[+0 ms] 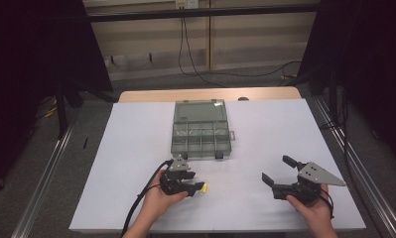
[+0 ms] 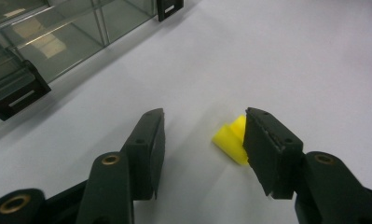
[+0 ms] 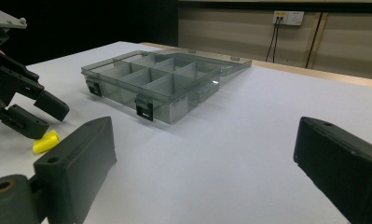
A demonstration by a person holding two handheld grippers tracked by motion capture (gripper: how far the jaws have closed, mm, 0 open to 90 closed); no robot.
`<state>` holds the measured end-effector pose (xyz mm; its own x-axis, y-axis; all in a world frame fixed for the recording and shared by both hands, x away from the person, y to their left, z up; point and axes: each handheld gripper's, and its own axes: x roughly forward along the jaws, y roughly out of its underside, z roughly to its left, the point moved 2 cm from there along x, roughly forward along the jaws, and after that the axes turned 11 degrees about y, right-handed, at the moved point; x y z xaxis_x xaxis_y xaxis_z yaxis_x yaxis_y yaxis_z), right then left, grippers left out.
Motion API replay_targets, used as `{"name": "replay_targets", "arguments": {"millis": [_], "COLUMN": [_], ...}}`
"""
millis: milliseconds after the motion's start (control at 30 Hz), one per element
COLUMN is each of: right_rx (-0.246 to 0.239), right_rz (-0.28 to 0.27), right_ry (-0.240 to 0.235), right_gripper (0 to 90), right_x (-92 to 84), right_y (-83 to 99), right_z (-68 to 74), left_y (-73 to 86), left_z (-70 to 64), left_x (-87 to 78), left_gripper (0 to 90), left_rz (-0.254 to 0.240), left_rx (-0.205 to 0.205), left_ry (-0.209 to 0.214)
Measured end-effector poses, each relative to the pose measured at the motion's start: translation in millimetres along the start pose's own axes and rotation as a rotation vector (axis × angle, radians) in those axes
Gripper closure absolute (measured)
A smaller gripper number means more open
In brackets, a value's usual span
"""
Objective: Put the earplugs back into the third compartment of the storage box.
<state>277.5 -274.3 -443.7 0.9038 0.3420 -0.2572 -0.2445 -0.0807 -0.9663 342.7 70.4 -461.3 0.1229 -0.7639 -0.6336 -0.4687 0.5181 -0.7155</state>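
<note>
My left gripper (image 1: 191,184) stands half open around the small yellow foam piece (image 2: 231,139), which lies on the white table (image 1: 265,134) beside one pad; no pad presses on it. My right gripper (image 1: 279,171) rests wide open and holds nothing. The clear grey plastic compartment box (image 1: 201,136) lies open, near, farther up the table.

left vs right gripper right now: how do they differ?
The left gripper has its jaws partly closed; the right gripper has its jaws spread wide. The left gripper sits at the yellow piece, one jaw against it, not clamped; the right gripper has nothing between its jaws. The left gripper is nearer the clear compartment box. Both are black, hand-held, low over the white table.
</note>
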Motion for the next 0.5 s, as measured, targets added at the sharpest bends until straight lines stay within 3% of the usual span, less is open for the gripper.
{"name": "replay_targets", "arguments": {"millis": [167,500], "right_rx": [-0.004,-0.006], "right_rz": [0.002,0.005], "right_ry": [-0.001,0.000], "right_gripper": [5.1,5.5], "right_x": [0.2,0.5], "right_y": [0.2,0.1], "right_z": [0.2,0.6], "left_y": [0.3,0.8], "left_z": [-0.8,-6.1], "left_x": [0.6,2.9], "left_gripper": [52.5,72.4], "left_rz": [0.006,0.020], "left_rx": [-0.003,-0.003], "left_ry": [0.014,0.063]}}
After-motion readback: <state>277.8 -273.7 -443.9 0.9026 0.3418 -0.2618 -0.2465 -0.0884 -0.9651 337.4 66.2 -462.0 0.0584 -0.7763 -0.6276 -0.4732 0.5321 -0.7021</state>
